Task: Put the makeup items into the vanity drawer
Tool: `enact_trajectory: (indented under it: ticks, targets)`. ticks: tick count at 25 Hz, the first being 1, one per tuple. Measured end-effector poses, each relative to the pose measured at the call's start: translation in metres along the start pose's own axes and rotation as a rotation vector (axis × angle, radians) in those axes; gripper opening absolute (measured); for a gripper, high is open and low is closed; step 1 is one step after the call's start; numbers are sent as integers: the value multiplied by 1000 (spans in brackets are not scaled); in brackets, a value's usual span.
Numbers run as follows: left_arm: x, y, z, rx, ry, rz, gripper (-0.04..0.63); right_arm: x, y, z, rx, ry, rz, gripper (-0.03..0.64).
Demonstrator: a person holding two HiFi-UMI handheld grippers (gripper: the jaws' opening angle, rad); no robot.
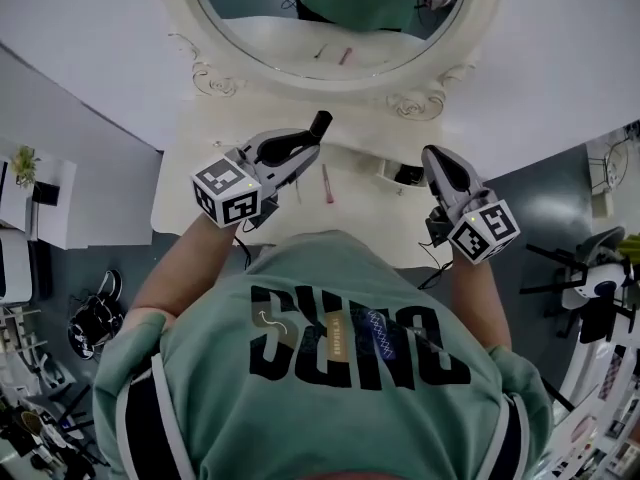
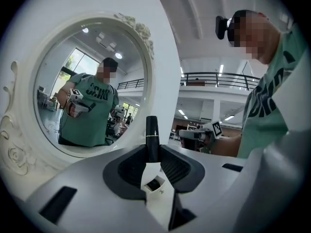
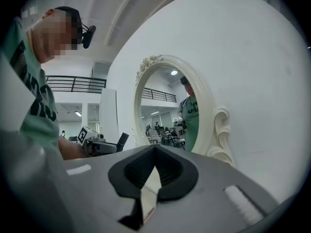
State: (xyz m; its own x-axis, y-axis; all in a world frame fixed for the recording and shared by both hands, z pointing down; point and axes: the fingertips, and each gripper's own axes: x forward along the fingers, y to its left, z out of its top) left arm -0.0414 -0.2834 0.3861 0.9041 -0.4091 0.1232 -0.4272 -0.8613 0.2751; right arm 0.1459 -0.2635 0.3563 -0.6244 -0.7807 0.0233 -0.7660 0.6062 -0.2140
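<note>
Over the vanity top [image 1: 200, 183], head view: we hold a black lipstick [image 1: 320, 123] in the left gripper [image 1: 310, 140]. Seemingly nothing is stowed yet, and a pink pencil [image 1: 327, 183] lies near the small drawer [image 1: 405, 174]. Left gripper view: jaws clamp the lipstick upright. Right gripper view: the right gripper [image 3: 154, 155] is closed and empty.

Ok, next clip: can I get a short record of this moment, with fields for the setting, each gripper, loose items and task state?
setting: white vanity table with an oval mirror, a person standing over it
left gripper: shut on a black tube that sticks up out of the jaws
right gripper: jaws together, nothing between them
loose items: one slim pink stick lying on the vanity top
task state: tube held above the vanity top, not yet put away
</note>
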Motion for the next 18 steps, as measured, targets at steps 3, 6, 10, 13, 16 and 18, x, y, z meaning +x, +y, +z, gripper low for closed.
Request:
enact_trajectory:
  ticks: [3, 6, 10, 13, 16, 18]
  targets:
    - [32, -1, -28, 8, 111, -26, 93, -13, -12, -16, 32, 4, -41, 8]
    - [71, -4, -58, 30, 218, -52, 93, -26, -28, -33, 35, 15, -77, 9]
    - [121, -17, -107, 124, 385, -103, 93, -47, -44, -63, 32, 56, -124, 8]
    - [156, -29, -148, 181, 519, -153, 92, -68, -58, -84, 66, 67, -170, 9]
    - [183, -33, -192, 230, 685, -177, 94, -90, -68, -99, 101, 72, -211, 9]
    - [196, -28, -215, 280, 773, -162, 94, -102, -73, -108, 118, 75, -231, 9]
